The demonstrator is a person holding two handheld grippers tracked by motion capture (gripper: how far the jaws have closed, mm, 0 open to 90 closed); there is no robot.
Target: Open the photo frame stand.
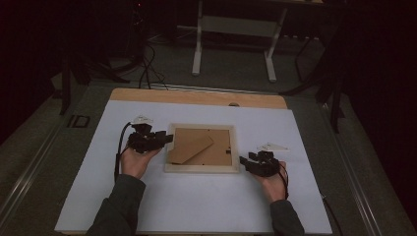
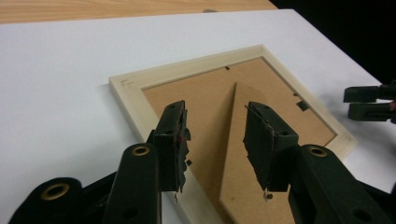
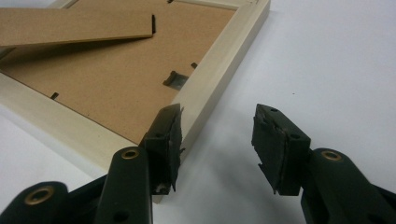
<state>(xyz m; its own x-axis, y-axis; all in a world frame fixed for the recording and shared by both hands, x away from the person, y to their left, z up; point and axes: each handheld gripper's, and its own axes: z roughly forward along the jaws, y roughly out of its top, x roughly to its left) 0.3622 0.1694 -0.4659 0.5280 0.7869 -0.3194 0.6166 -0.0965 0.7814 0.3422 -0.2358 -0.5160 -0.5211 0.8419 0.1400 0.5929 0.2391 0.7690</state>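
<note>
Seen from above: wide white rectangular table top [image 1: 196, 206] with a strip of pale wood along its far edge.

At the middle of that white surface: square picture frame of pale cream wood [image 1: 200, 168], lying face down, brown fibreboard backing [image 1: 216, 152] turned upward. Across the backing, a long brown fibreboard easel stand [image 1: 189, 146], slanting from the frame's near left corner toward its far right. Along the backing's edges, small dark metal retaining tabs [image 3: 173, 79].

At the frame's left edge: left black two-jaw gripper [image 2: 215, 135], held in the person's left hand [image 1: 135, 162], jaws spread apart and hanging over the left part of the backing, the stand's wide end below them, pinching nothing.

At the frame's near right corner: right black two-jaw gripper [image 3: 217, 140], held in the person's right hand [image 1: 273, 184], jaws spread wide, one black fingertip [image 3: 164, 135] right against the cream wood at that corner, the other over bare white table just beside the frame.

Behind both hands, toward the near table edge: dark green sleeves [image 1: 118, 209].
</note>
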